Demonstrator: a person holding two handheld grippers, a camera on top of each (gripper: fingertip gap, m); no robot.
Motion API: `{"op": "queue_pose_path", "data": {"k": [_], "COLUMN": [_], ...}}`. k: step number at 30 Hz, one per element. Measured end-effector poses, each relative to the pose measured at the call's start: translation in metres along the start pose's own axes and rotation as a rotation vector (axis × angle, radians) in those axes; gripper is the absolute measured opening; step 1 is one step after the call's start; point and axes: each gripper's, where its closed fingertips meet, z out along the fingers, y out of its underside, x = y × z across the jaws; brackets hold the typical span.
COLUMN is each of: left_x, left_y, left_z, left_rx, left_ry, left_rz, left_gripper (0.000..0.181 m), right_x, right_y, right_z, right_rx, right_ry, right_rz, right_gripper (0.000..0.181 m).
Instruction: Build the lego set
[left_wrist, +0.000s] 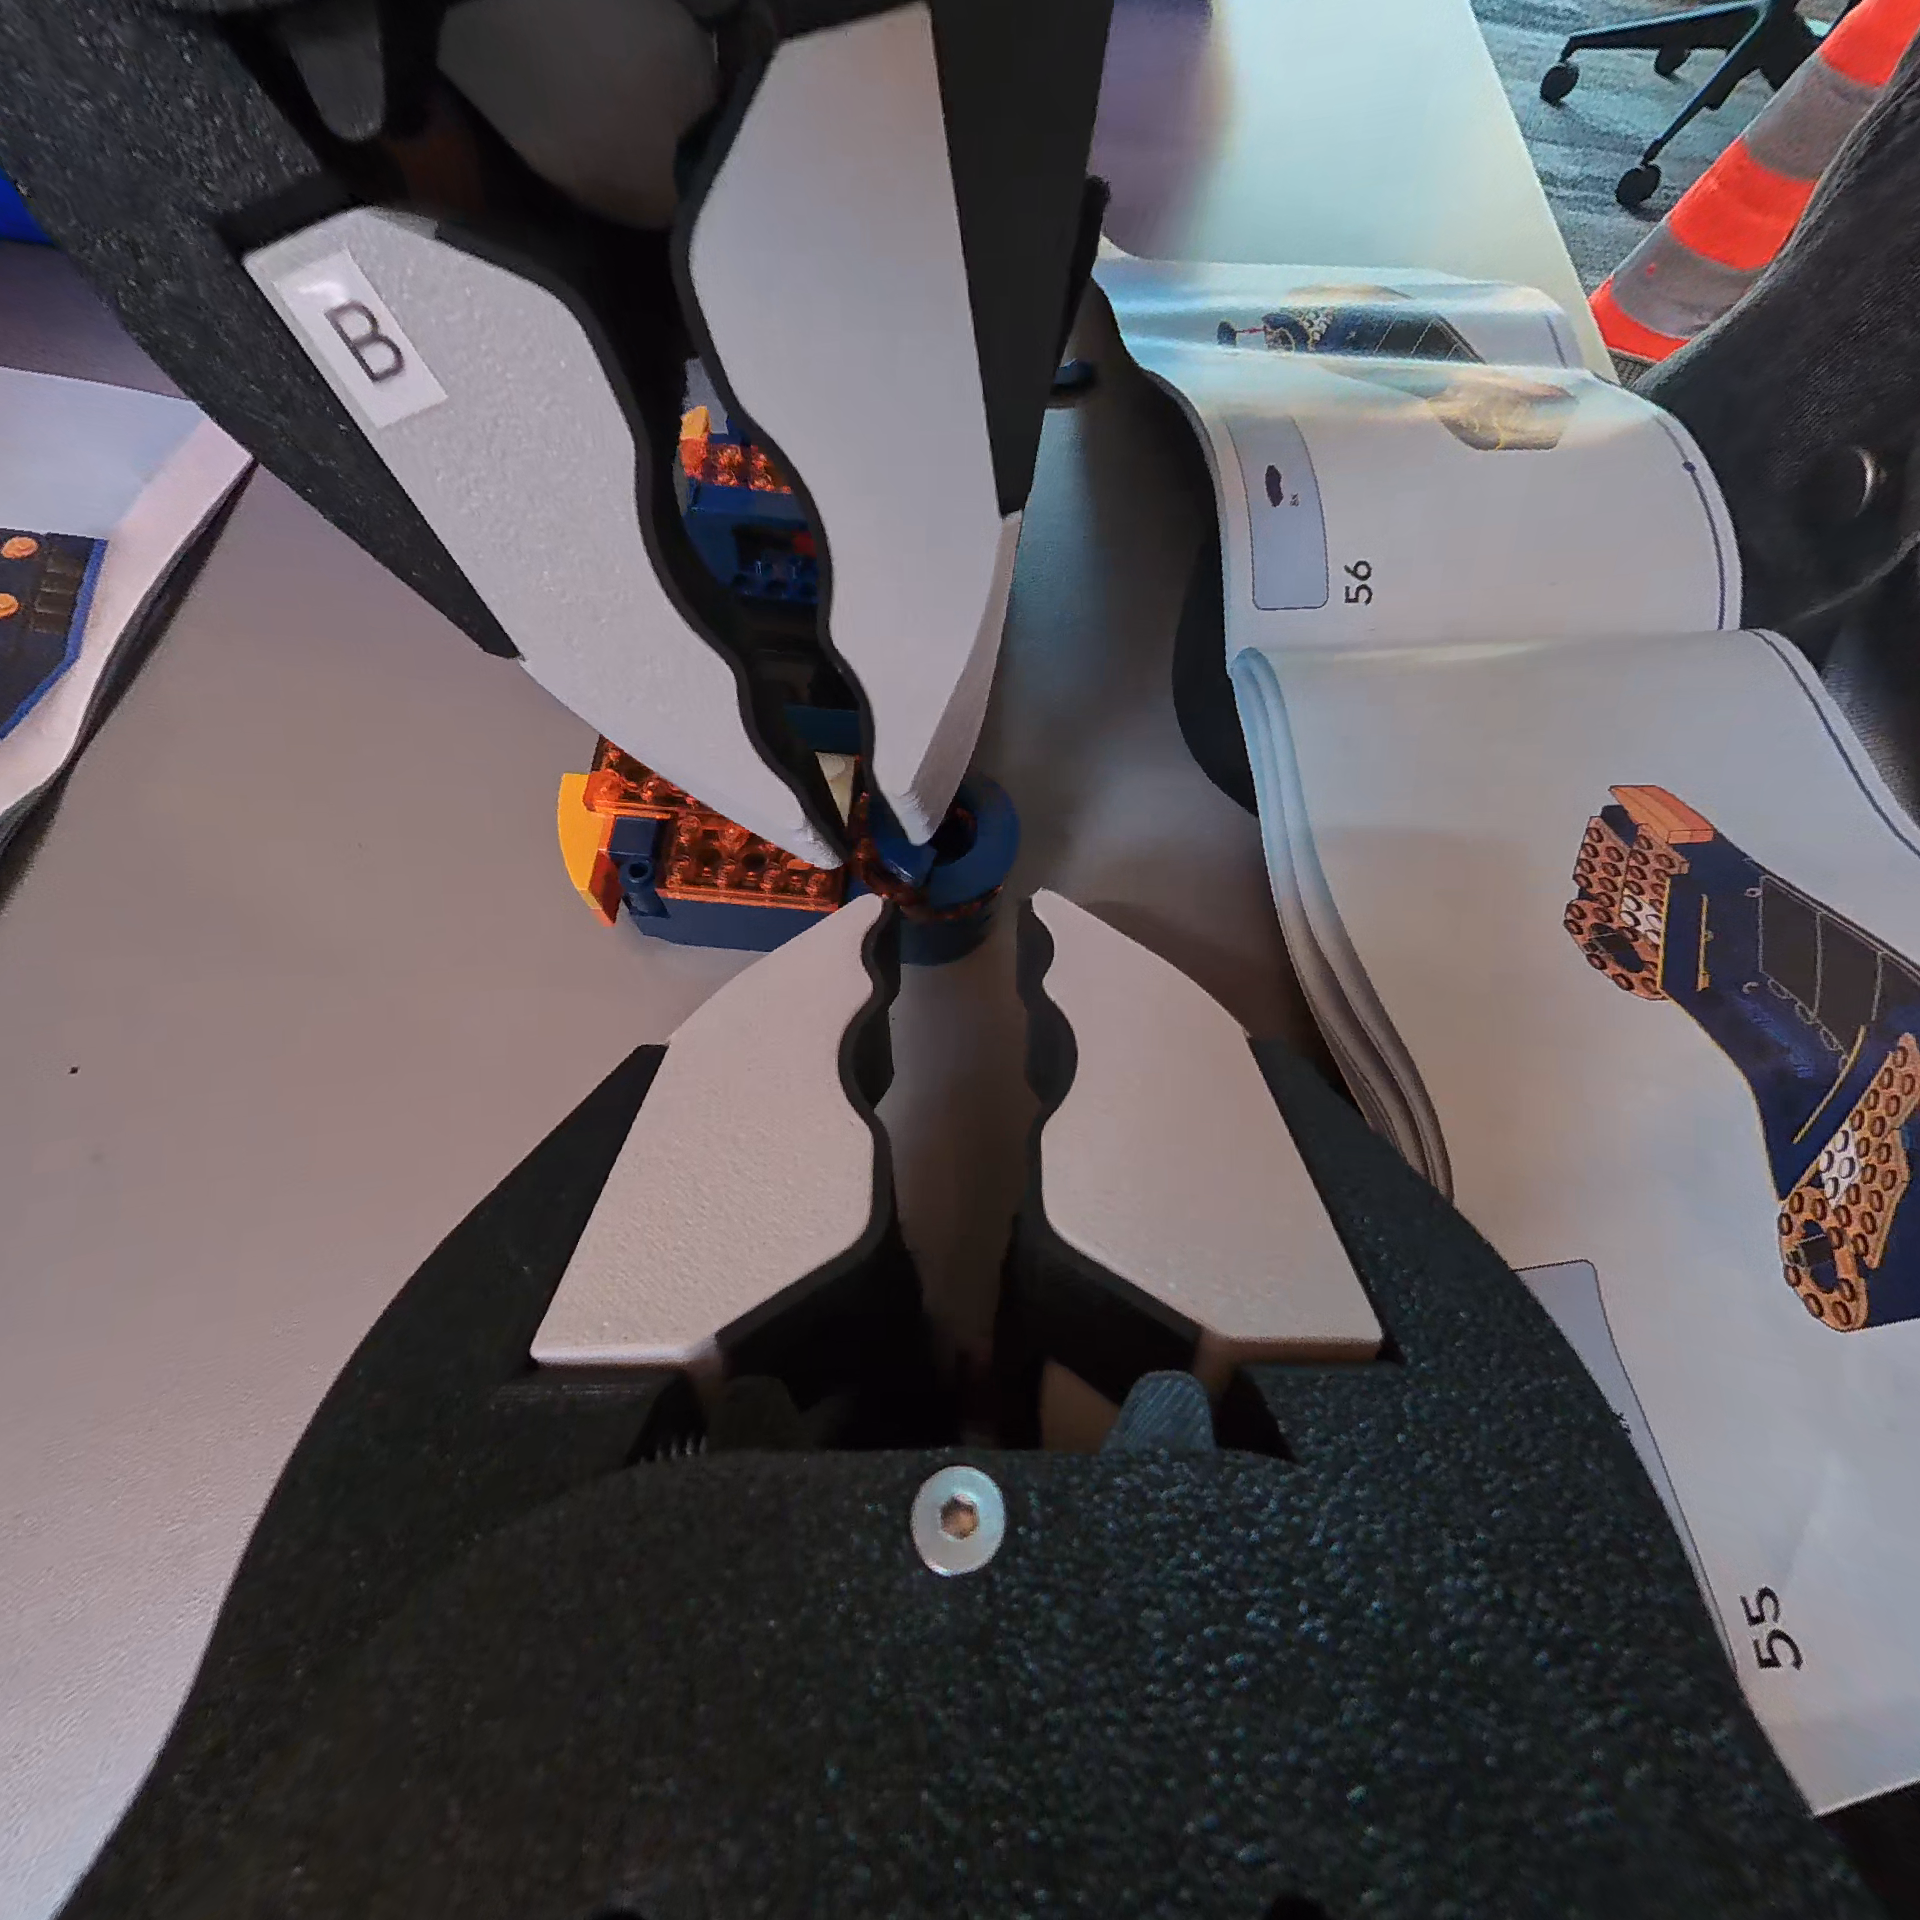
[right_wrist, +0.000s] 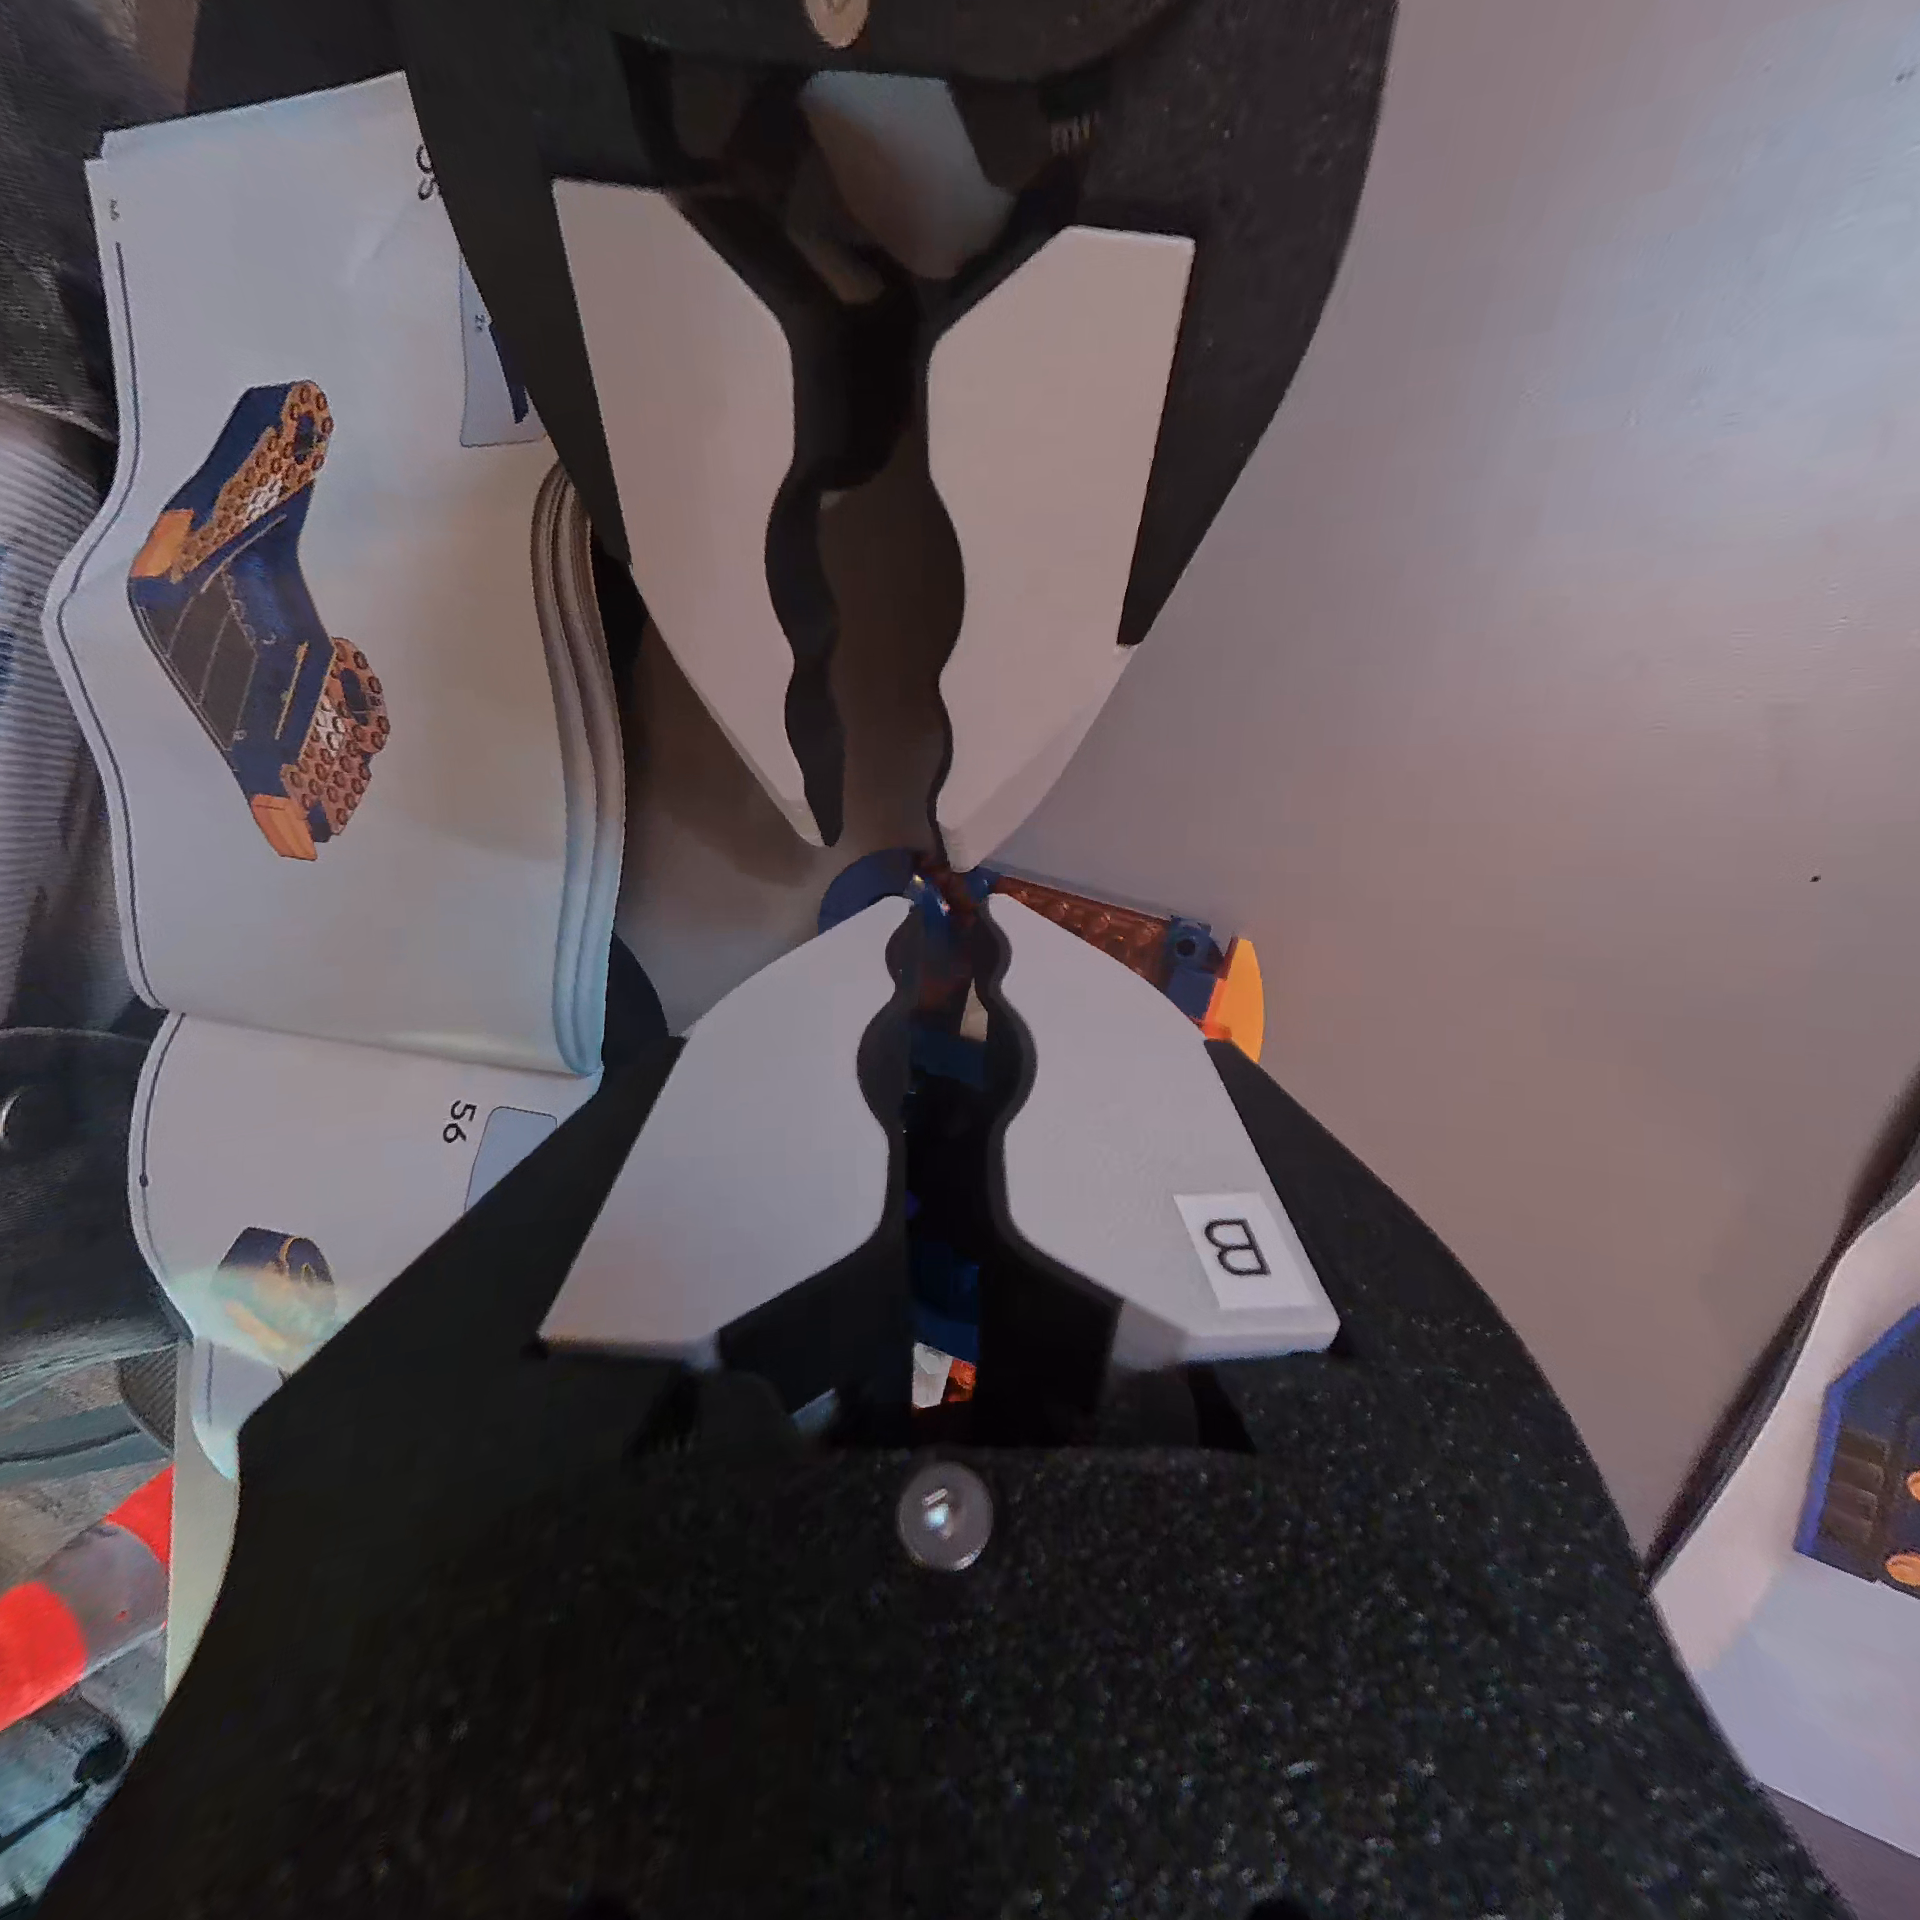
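My right gripper (right_wrist: 951, 914), marked with a letter sticker, is shut on a dark blue and clear-orange lego model (right_wrist: 1101, 925) that rests on the grey table (right_wrist: 1455, 520). In the left wrist view it comes in from the top (left_wrist: 873, 831) over the model (left_wrist: 717, 883). My left gripper (left_wrist: 961, 914) meets it tip to tip. Its jaws stand one piece-width apart, around a small dark blue round piece (left_wrist: 977, 831) at the model's end. The piece also shows in the right wrist view (right_wrist: 857, 888) under the left gripper (right_wrist: 888, 842).
An open instruction booklet (left_wrist: 1558, 935) lies beside the model, also in the right wrist view (right_wrist: 312, 623). A printed sheet (left_wrist: 42, 582) lies on the other side. An orange traffic cone (left_wrist: 1745, 208) and an office chair base (left_wrist: 1662, 62) stand on the floor beyond the table. The tips of both grippers are at nearly the same place.
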Motion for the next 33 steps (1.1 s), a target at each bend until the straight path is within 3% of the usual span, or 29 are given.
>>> {"op": "queue_pose_path", "data": {"k": [10,33], "left_x": [-0.002,-0.004], "left_y": [0.002,0.002], "left_z": [0.001,0.001], "left_rx": [-0.009,-0.001], "left_ry": [-0.013,-0.027], "left_rz": [0.001,-0.002], "left_gripper": [0.022,0.011], "right_x": [-0.001,-0.001], "right_y": [0.010,0.014], "right_z": [-0.013,-0.006], "right_rx": [0.012,0.035], "right_ry": [0.061,0.111], "right_rz": [-0.007,-0.071], "right_gripper": [0.005,0.007]}}
